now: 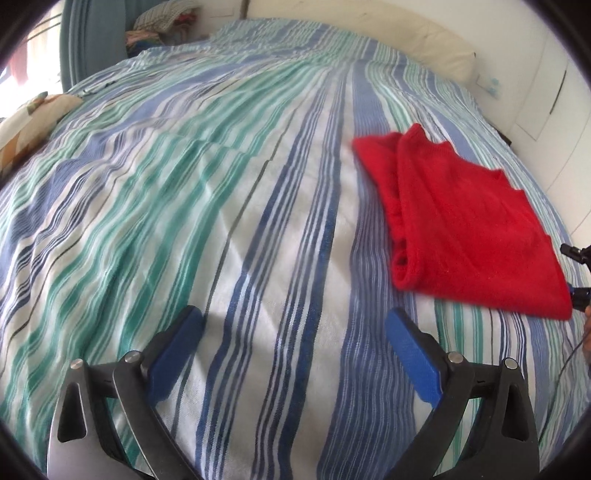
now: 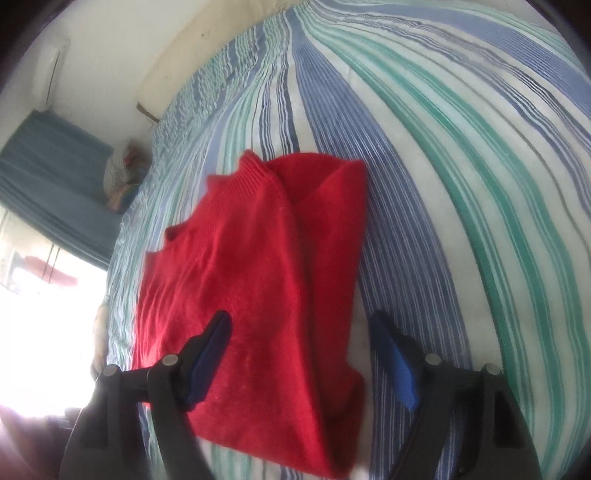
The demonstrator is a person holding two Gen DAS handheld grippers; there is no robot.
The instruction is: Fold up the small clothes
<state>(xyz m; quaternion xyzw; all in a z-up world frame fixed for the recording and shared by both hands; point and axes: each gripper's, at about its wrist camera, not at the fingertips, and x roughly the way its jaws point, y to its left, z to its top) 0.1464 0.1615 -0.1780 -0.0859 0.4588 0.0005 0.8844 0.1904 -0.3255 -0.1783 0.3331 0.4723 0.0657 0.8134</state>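
Nearest to me, the right gripper (image 2: 301, 354) hangs just over the red knitted garment (image 2: 251, 280), jaws spread wide with nothing clamped between them; one blue pad sits above the knit, the other above bare sheet. The left gripper (image 1: 295, 354) is equally wide open and empty, over the striped bedspread (image 1: 221, 221) with the garment off to its right. The garment lies already folded lengthwise, its ribbed edge pointing away, near one side of the bed. My worry is the soft knit: if a jaw pinches only the top layer, the fold could drag open or bunch (the loose bedspread might get caught too). Beyond lie a patterned cushion (image 1: 29, 122), a pile of fabrics (image 1: 159, 22), a blue curtain (image 2: 55, 177), and white walls.
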